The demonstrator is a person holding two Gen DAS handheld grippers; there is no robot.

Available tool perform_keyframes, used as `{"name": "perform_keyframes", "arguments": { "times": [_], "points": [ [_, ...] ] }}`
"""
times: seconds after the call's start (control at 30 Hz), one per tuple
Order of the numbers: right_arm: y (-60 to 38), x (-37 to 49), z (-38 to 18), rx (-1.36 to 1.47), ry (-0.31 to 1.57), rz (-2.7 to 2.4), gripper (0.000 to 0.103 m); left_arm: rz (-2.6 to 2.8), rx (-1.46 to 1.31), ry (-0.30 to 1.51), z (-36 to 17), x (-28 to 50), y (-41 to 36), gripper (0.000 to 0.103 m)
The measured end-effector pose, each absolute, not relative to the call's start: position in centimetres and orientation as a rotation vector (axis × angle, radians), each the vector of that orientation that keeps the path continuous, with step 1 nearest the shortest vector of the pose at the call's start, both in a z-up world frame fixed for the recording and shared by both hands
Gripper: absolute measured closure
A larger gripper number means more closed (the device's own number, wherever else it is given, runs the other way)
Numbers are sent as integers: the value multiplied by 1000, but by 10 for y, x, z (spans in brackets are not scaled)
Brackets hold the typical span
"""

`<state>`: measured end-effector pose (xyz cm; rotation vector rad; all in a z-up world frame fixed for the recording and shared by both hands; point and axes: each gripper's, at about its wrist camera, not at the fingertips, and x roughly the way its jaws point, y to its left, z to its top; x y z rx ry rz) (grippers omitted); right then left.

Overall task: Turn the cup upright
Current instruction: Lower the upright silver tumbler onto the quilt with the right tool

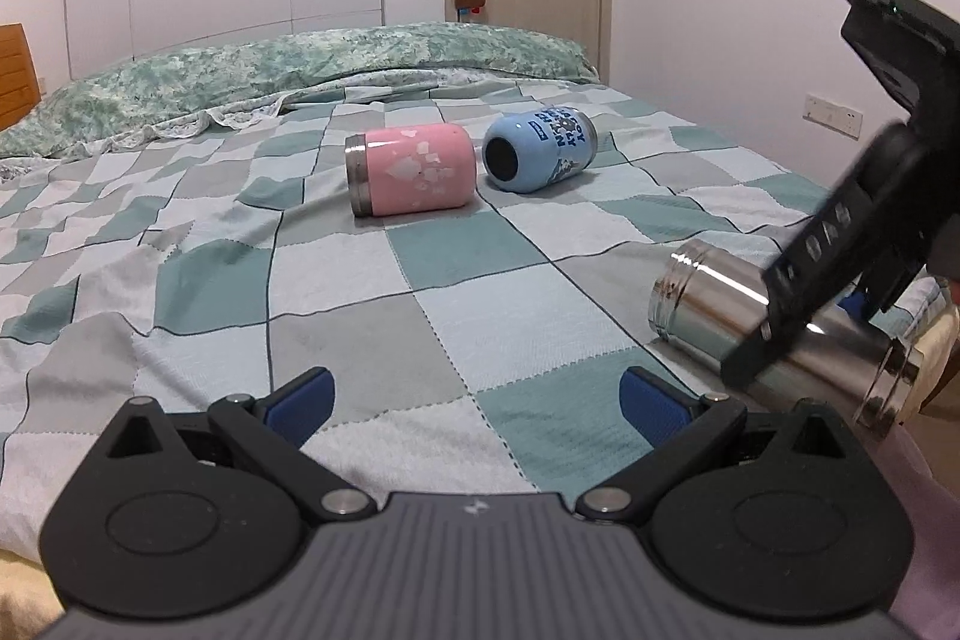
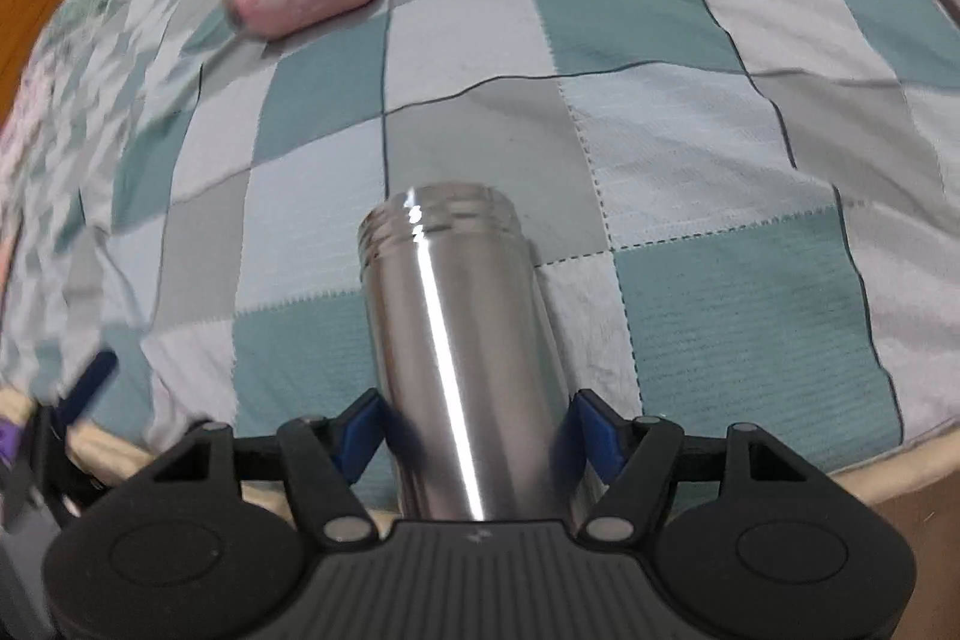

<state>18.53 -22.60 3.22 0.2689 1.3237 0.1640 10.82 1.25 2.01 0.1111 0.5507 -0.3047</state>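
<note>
- The steel cup (image 2: pixel 456 358) lies on its side near the bed's (image 2: pixel 720 304) front edge, long axis running straight away from the right hand-held gripper (image 2: pixel 474 430) — threaded mouth at the far end, base toward the camera.
- That puts the right hand-held gripper at the cup's lower body; the left hand-held gripper (image 1: pixel 477 400) hangs over bare quilt, well apart from it, so the right is plainly the nearer one.
- The right hand-held gripper's blue pads (image 2: pixel 360 430) sit either side of the steel cup at roughly body width; they look to be touching, but blur hides whether the grip is firm.
- The left hand-held gripper is spread wide and holds nothing.
- The pink cup (image 1: pixel 411 169) and blue cup (image 1: pixel 537 147) also lie on their sides farther up the bed — just beside each other.
- My judgement: righting it means swinging the mouth end up and over the base.
</note>
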Motion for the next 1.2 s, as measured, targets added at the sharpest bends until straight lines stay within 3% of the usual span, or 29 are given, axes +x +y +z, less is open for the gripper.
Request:
{"name": "perform_keyframes", "arguments": {
  "times": [0.03, 0.07, 0.1, 0.4, 0.5, 0.57, 0.7, 1.2],
  "points": [
    [-224, 187, 33, 243, 1332, 170, 31, -304, 111, 550, 21, 108, 13, 0],
    [-220, 190, 35, 203, 1335, 180, 18, -302, 111, 548, 21, 109, 14, 0],
    [-217, 193, 40, 172, 1313, 180, 14, -301, 112, 546, 22, 109, 14, 0],
    [-188, 217, 44, -54, 1280, 273, 10, -293, 126, 555, 23, 109, 11, 0],
    [-186, 218, 37, -68, 1286, 288, 15, -296, 130, 559, 24, 109, 9, 0],
    [-188, 216, 36, -73, 1268, 302, 41, -297, 132, 561, 24, 110, 7, 0],
    [-205, 200, 44, 7, 1170, 369, 42, -307, 136, 558, 26, 109, 3, 0],
    [-307, 116, 74, 110, 393, 309, 42, -337, 60, 526, 40, 110, -34, 0]
  ]
}}
